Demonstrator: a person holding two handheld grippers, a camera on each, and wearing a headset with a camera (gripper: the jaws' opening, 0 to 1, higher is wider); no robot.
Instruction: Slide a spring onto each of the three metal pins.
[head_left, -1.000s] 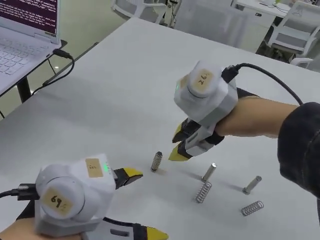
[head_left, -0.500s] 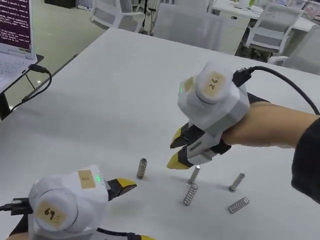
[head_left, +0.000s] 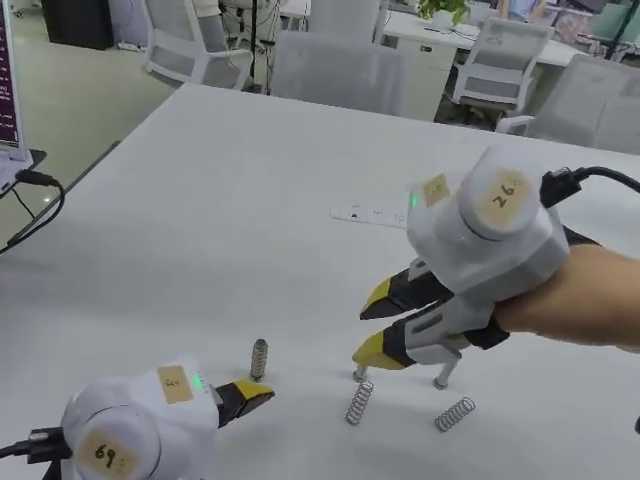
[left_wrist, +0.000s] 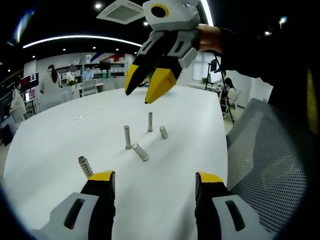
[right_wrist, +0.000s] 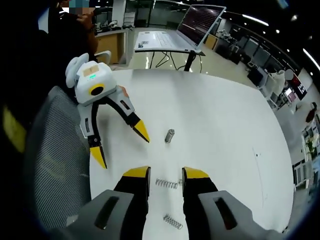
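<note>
Right gripper (head_left: 372, 326), jaws parted and empty, hovers above two bare pins (left_wrist: 128, 137) standing on the bench (head_left: 250, 220). Left gripper (left_wrist: 156, 177), released and empty, sits low near a spring-covered pin (left_wrist: 85, 166). Two loose springs (head_left: 358, 402) lie beside the bare pins. Left gripper view shows these pins full-length; in the head view the right gripper half hides them. Handwritten labels read "26" (head_left: 503, 193) on the right gripper and "69" (head_left: 105, 455) on the left.
</note>
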